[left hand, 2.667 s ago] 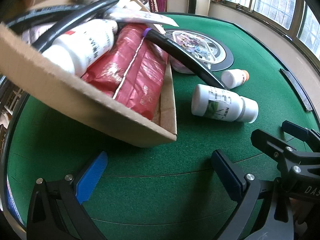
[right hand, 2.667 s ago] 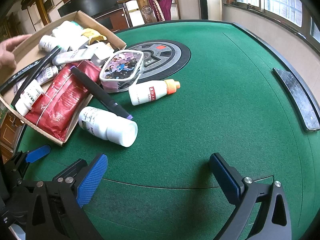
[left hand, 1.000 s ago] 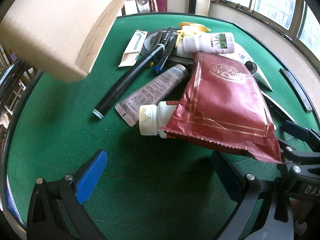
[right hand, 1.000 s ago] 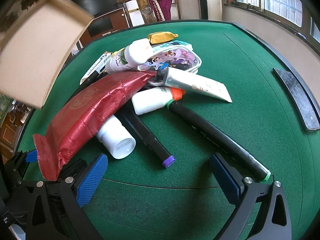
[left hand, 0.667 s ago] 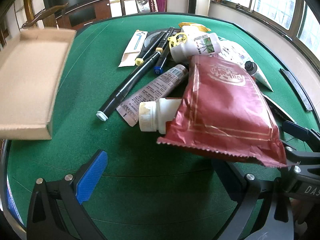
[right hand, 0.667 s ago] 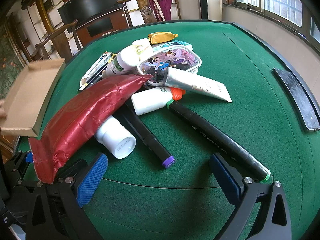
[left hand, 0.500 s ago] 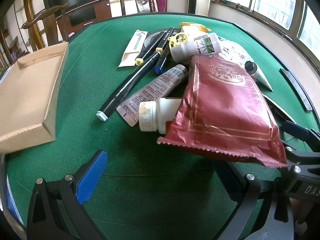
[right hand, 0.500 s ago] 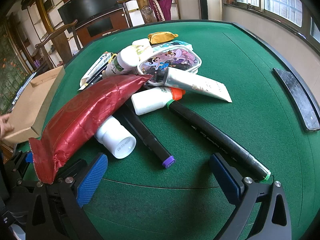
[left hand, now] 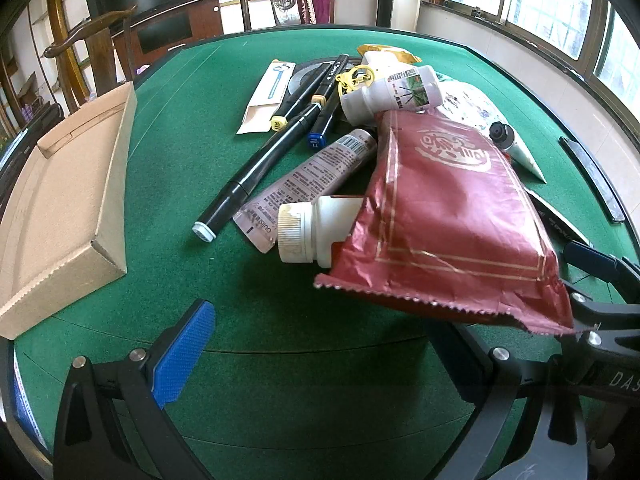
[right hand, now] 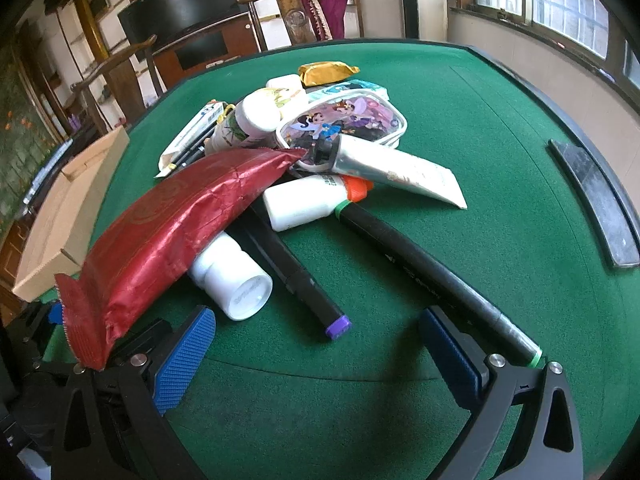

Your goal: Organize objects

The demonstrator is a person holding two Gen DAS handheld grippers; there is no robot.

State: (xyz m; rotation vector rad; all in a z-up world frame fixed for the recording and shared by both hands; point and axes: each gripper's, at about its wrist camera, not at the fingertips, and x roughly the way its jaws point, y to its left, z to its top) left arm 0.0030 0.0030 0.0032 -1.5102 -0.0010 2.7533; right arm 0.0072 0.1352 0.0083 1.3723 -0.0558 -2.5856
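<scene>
We hold the left tool (left hand: 316, 360) and the right tool (right hand: 316, 348) low over the near edge of the green bench (right hand: 500, 128), both released, jaws spread wide with nothing between them. A heap of things lies in the middle of the bench. On top, the red pouch (left hand: 448, 216) covers most of a white bottle (left hand: 308, 234) lying on its side, and its near corner reaches out over the right tool's frame. Beside the bottle lie a pink tube (left hand: 308, 180) and three black markers (left hand: 260, 172). Toward the far edge we see a second bottle (left hand: 394, 94), a cartoon pouch (right hand: 344, 124) and a white tube (right hand: 396, 168). Two more markers (right hand: 432, 276) point at the right tool. The cardboard box (left hand: 60, 208) sits empty at the left edge, apart from the heap.
</scene>
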